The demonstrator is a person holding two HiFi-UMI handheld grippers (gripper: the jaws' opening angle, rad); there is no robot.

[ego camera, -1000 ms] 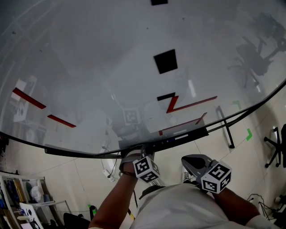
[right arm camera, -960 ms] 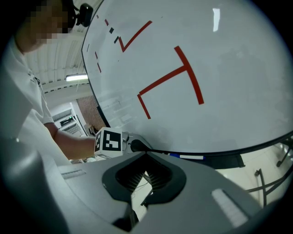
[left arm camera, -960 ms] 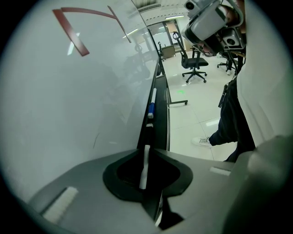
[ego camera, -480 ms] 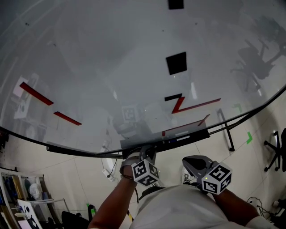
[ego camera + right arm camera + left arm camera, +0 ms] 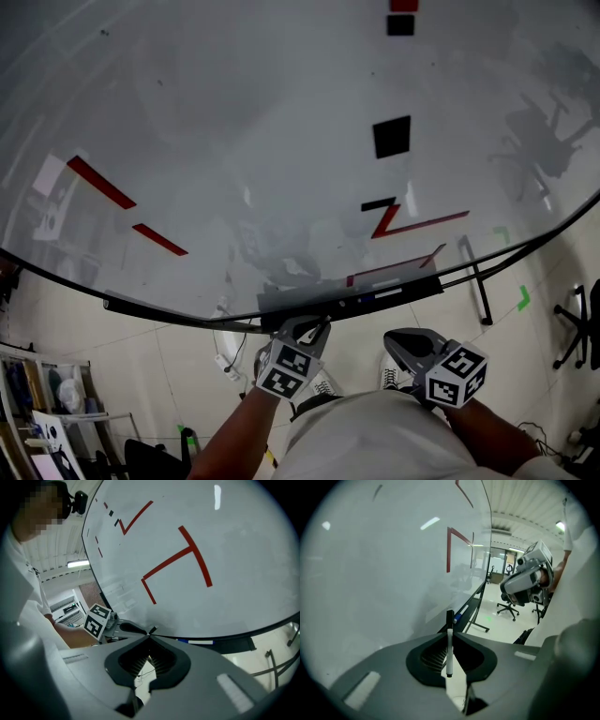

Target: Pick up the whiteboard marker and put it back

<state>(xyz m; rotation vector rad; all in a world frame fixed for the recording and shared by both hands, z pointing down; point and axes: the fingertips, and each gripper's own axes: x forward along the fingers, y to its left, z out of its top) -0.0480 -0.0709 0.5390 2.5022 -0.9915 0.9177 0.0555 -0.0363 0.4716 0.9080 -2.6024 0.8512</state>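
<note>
My left gripper (image 5: pixel 449 637) is shut on the whiteboard marker (image 5: pixel 449 648), a white barrel with a black cap that stands upright between the jaw tips. In the head view this gripper (image 5: pixel 314 326) sits just under the whiteboard's black tray (image 5: pixel 398 288). In the right gripper view the marker's tip (image 5: pixel 153 630) pokes out of the left gripper (image 5: pixel 125 628). A second marker with a blue cap (image 5: pixel 460 614) lies on the tray. My right gripper (image 5: pixel 392 336) hangs lower right of the tray, shut with nothing in it (image 5: pixel 150 636).
The large whiteboard (image 5: pixel 234 141) bears red lines and black squares (image 5: pixel 391 136). Its stand leg (image 5: pixel 473 272) reaches over the tiled floor. An office chair (image 5: pixel 577 314) is at far right; shelving (image 5: pixel 47 412) is at lower left.
My left gripper has turned and edged left and forward, its jaw tips now up against the tray's underside. The head view has tilted, so the board's marks sit lower. The right gripper has held still.
</note>
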